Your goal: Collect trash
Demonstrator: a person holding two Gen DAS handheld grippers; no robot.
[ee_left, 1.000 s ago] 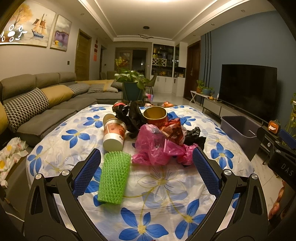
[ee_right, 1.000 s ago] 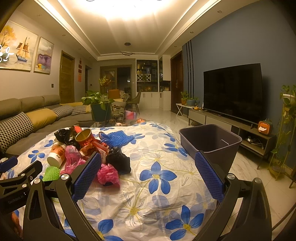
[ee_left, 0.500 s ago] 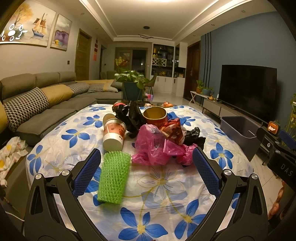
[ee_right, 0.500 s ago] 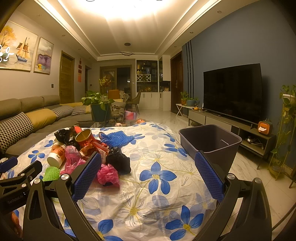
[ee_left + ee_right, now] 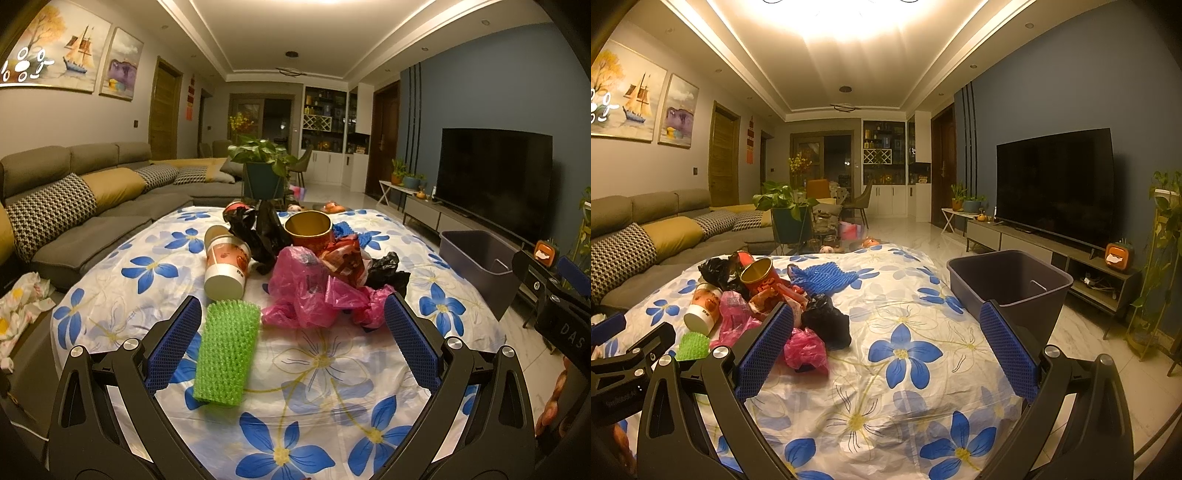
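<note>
A heap of trash lies on the flowered tablecloth (image 5: 317,373): a green foam net (image 5: 225,352), a paper cup (image 5: 226,263) on its side, a pink plastic bag (image 5: 306,291), black bags (image 5: 384,269), a gold-lined red can (image 5: 309,229) and red wrappers. My left gripper (image 5: 293,343) hangs open just short of the heap, with the green net by its left finger. Over the right part of the cloth my right gripper (image 5: 886,347) is open and holds nothing. The pink bag (image 5: 805,349) and a black bag (image 5: 827,325) lie by its left finger. A blue foam net (image 5: 823,277) lies behind the heap.
A dark grey bin (image 5: 1008,284) stands off the table's right edge, also seen as the bin (image 5: 476,258) from the left. A grey sofa (image 5: 92,206) runs along the left. A TV (image 5: 1056,192) on a low stand fills the right wall, and a potted plant (image 5: 266,166) stands beyond the table.
</note>
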